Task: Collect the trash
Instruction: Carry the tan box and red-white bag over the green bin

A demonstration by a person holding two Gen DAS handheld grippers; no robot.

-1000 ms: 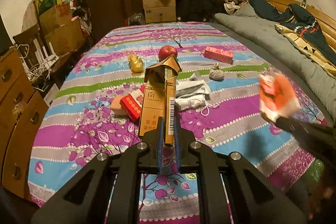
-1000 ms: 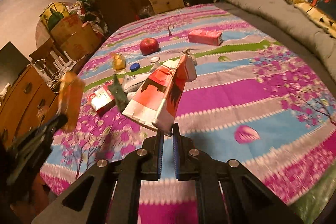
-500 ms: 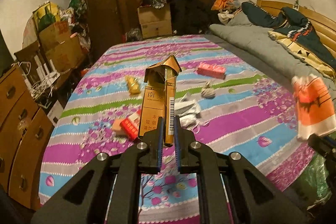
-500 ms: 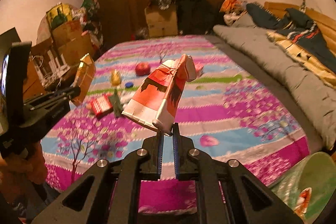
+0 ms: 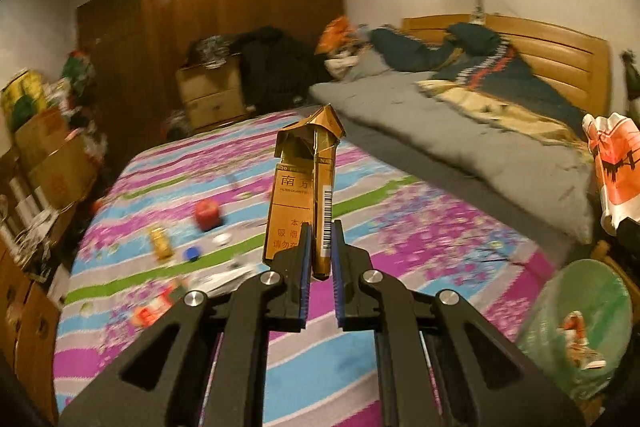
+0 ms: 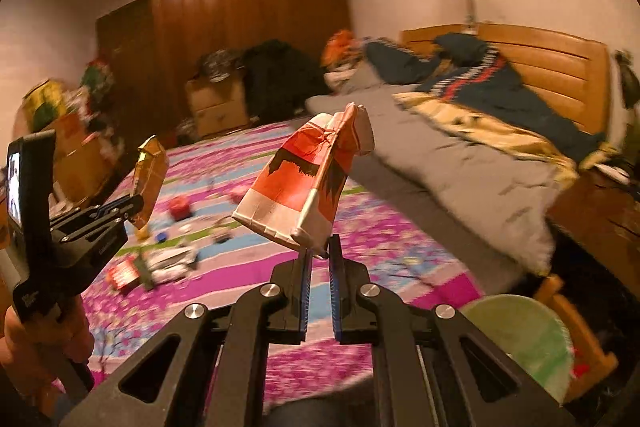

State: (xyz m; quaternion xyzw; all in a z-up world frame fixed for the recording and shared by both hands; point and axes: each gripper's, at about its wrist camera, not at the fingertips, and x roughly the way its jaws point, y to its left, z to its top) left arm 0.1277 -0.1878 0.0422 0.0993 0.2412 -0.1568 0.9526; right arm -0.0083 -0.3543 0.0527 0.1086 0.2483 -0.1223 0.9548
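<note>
we've got both tongs loaded: left gripper (image 5: 319,247) clenched on the gold cigarette pack (image 5: 302,195), upright; right gripper (image 6: 319,253) clenched on the orange-white carton (image 6: 304,183), tilted up-right. green-lined trash bin (image 6: 524,339) sits lower right of both frames, nearer our right gripper, so it likely drops first.

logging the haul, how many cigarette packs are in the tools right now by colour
gold pack, in left tool: 1
red and white pack, in right tool: 1
total: 2
</note>
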